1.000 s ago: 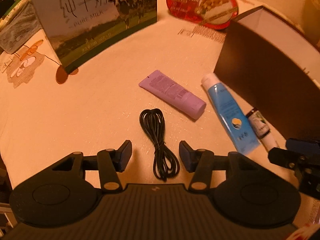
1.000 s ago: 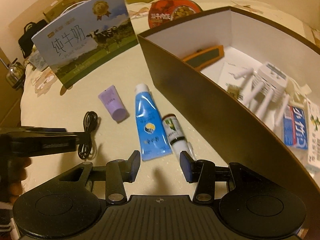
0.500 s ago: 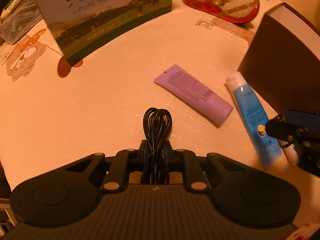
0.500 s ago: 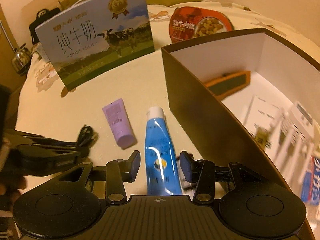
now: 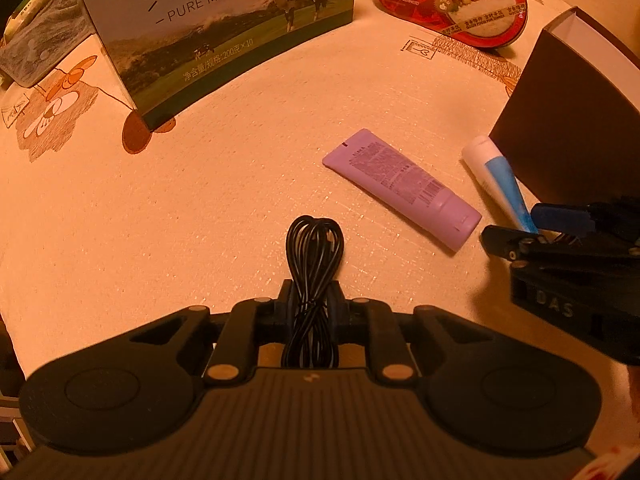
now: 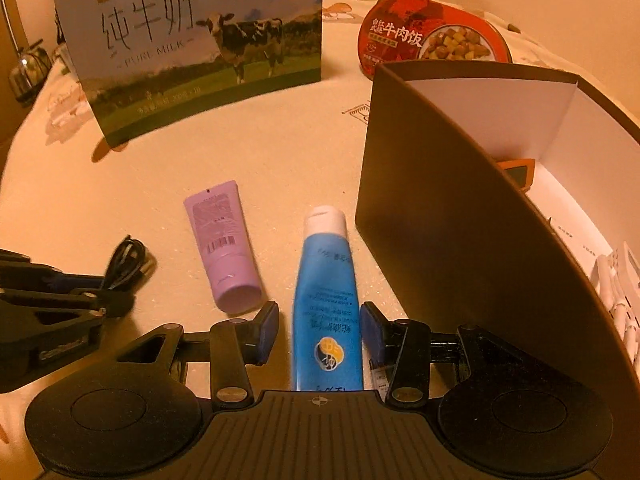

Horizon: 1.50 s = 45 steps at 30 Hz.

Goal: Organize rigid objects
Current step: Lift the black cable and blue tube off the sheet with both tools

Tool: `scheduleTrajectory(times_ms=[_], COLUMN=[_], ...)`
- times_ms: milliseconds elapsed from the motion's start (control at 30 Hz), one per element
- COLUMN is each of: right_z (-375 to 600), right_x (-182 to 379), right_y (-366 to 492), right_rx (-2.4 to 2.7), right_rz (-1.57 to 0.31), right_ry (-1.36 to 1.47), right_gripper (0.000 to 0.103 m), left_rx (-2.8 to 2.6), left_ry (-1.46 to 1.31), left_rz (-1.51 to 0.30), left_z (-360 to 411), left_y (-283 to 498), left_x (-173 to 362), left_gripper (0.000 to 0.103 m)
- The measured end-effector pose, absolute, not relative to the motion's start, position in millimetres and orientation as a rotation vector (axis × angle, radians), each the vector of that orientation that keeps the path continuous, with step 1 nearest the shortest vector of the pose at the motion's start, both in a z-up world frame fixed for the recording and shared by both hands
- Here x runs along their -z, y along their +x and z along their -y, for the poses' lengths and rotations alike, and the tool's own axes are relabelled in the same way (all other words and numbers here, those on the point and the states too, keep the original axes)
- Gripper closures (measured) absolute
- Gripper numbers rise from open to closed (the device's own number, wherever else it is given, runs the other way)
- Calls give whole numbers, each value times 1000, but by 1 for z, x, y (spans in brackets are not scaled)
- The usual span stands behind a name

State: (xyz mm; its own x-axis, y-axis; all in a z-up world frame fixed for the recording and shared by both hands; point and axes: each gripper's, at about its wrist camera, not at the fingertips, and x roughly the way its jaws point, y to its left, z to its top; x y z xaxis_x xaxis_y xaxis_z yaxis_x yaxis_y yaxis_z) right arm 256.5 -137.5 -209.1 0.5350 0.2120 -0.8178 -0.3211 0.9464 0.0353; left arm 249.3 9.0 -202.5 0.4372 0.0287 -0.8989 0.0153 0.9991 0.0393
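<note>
My left gripper [image 5: 314,300] is shut on a black coiled cable [image 5: 314,240] that lies on the cream tablecloth; the cable's loop sticks out past the fingertips. My right gripper [image 6: 320,332] stands open astride a blue tube [image 6: 326,292] with a white cap, its pads on either side of the tube's lower half with a small gap on the left. A purple tube [image 6: 224,248] lies just left of the blue one. In the left wrist view the purple tube [image 5: 400,184] and the blue tube [image 5: 500,180] lie to the right, with the right gripper [image 5: 520,232] over the blue one.
A tall brown box [image 6: 440,200] with a white inside stands right of the blue tube and holds an orange-framed item [image 6: 516,172] and white items [image 6: 616,280]. A milk carton box [image 6: 192,52] and a red meal tray [image 6: 432,36] stand at the back.
The left gripper's jaws went from wide apart around the cable to shut on it. The right gripper moved left and lower, from over the small bottle to astride the blue tube.
</note>
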Motion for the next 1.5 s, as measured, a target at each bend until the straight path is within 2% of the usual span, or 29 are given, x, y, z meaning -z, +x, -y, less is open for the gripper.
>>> scheduleTrajectory(times_ms=[500,1067,1500], right_z=[147,185,183], right_x=[209,203,199], right_y=[227,95,104], right_rx=[-331,-330,-340], right_rz=[-1000,-1108,-1108], right_ry=[-111,-37,-32], right_gripper=[64,64,61], left_rx=[18,105,100], left_ry=[60,109,101], left_rz=[-1128,-1198,-1223], left_z=[-1,25,30], left_y=[228,122,124], left_x=[201,198,202], left_gripper=[89,89,88])
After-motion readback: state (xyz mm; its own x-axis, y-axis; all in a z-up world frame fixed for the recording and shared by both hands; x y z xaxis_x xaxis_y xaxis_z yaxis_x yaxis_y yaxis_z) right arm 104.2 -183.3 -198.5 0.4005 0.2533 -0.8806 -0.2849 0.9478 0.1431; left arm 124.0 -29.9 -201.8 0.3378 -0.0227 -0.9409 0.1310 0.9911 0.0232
